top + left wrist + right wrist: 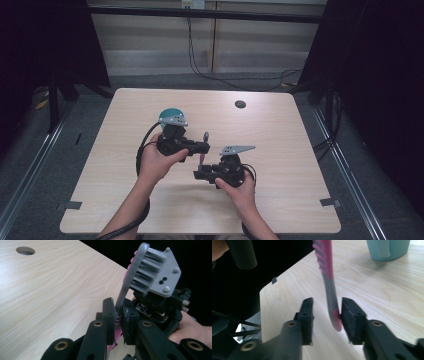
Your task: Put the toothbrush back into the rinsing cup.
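Observation:
A pink and grey toothbrush stands nearly upright above the table's middle. My left gripper is shut on its handle; in the left gripper view the jaws pinch the grey and pink shaft, and the dark bristle head rises above them. My right gripper sits just below and right of it, pointing left. In the right gripper view its jaws stand open around the lower end of the toothbrush, which lies close against the right-hand jaw.
A teal mug stands on the table just behind the left gripper, also in the right gripper view. The wooden table has a round cable hole at the back. Dark curtains flank both sides.

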{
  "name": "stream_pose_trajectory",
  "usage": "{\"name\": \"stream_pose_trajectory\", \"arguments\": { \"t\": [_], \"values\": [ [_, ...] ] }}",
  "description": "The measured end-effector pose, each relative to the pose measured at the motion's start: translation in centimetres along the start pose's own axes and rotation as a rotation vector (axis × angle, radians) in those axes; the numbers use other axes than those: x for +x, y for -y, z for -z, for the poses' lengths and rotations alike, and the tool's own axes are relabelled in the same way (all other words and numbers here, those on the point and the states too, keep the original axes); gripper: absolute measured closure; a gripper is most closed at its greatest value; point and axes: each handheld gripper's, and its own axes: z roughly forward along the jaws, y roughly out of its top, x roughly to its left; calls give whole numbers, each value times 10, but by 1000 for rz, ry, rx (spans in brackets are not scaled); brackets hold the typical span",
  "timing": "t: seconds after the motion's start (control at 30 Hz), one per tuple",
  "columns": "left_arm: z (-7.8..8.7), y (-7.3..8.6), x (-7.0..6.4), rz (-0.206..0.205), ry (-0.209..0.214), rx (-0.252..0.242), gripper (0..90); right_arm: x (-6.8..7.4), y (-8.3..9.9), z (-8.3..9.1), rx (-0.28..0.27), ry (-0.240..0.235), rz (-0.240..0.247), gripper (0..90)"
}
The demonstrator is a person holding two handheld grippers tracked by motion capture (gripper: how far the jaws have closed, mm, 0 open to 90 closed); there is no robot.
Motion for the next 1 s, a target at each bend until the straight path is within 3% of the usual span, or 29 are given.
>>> {"name": "stream_pose_trajectory", "arguments": {
  "t": [0.1,0.13,0.27,0.43,0.63,0.73,1.0],
  "values": [
    [2,1,1,8,-7,-3,833,1,1,1,13,21,16,526],
    [4,2,2,10,-16,-10,832,1,1,1,11,21,20,447],
    [5,2,2,8,-22,-20,833,2,2,3,8,15,27,408],
    [10,2,4,5,-36,-31,833,0,2,12,25,43,68,300],
    [18,2,6,10,-57,-43,833,-6,5,24,62,128,127,233],
    [22,2,8,11,-67,-49,833,-12,12,30,91,197,157,178],
    [29,1,10,4,-85,-52,833,-16,23,34,171,282,226,152]
  ]
}}
